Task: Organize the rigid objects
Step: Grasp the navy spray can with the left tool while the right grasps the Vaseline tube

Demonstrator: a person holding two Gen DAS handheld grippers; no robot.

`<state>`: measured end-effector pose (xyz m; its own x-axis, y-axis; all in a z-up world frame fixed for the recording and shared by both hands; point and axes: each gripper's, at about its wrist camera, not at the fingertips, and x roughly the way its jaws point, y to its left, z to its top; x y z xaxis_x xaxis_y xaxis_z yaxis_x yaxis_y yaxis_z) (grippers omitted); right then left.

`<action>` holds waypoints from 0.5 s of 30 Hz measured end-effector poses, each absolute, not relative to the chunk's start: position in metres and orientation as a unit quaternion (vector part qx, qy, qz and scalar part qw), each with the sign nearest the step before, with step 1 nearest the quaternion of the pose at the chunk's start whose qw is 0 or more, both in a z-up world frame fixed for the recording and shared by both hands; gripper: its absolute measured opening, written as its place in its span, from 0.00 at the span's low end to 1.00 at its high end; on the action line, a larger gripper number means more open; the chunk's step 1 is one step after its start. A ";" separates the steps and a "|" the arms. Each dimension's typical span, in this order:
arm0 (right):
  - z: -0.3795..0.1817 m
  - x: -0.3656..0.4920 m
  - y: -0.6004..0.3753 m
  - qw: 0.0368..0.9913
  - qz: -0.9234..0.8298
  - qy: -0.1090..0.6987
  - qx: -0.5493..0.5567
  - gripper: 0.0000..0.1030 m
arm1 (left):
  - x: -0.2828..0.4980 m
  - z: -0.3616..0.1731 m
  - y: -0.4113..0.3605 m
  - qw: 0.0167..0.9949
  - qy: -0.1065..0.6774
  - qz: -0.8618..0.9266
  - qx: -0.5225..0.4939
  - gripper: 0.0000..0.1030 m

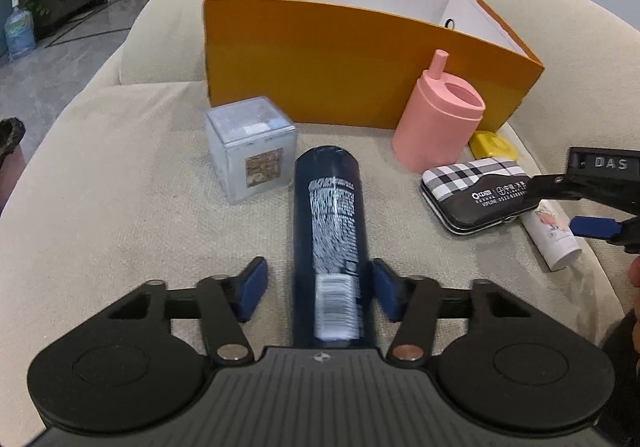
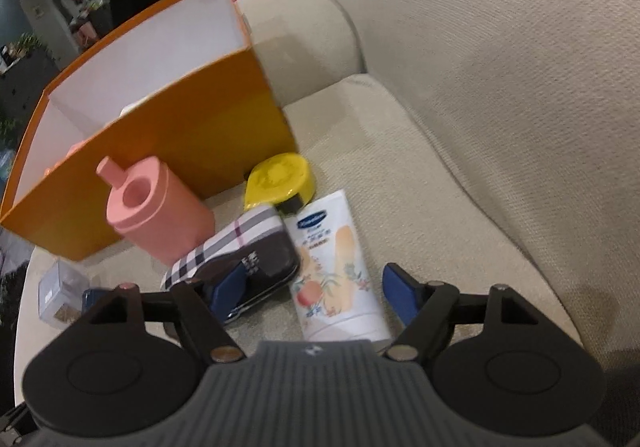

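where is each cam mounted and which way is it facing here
Left wrist: on the left tongs, looking down along them at the dark bottle between the blue pads, orange box behind; the right tongs and a bit of hand show at the edge.
Right wrist: on the right tongs, angled down at the white tube on the sofa.
Shared: box, pink container, plaid case, yellow item.

Orange box (white inside), pink container, plaid case, navy can.
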<state>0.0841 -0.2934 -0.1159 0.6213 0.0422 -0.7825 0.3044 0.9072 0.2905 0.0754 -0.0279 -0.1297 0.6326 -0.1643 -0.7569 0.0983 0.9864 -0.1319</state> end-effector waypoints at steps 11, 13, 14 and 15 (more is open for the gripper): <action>-0.107 0.075 -0.282 0.882 -0.077 0.440 0.152 0.72 | 0.050 -0.125 0.005 0.894 0.443 -0.063 -0.031 0.49; -0.111 0.078 -0.279 0.878 -0.075 0.451 0.143 0.72 | 0.049 -0.125 0.008 0.894 0.443 -0.062 -0.034 0.52; -0.113 0.079 -0.278 0.876 -0.075 0.457 0.139 0.72 | 0.049 -0.125 0.009 0.894 0.442 -0.060 -0.035 0.54; -0.115 0.081 -0.277 0.874 -0.075 0.462 0.134 0.72 | 0.049 -0.126 0.010 0.894 0.443 -0.059 -0.038 0.54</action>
<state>0.0809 -0.2772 -0.1147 0.5619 -0.0067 -0.8272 0.2538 0.9531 0.1647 0.0492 0.0099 -0.1256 0.6011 -0.1400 -0.7868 0.0725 0.9900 -0.1208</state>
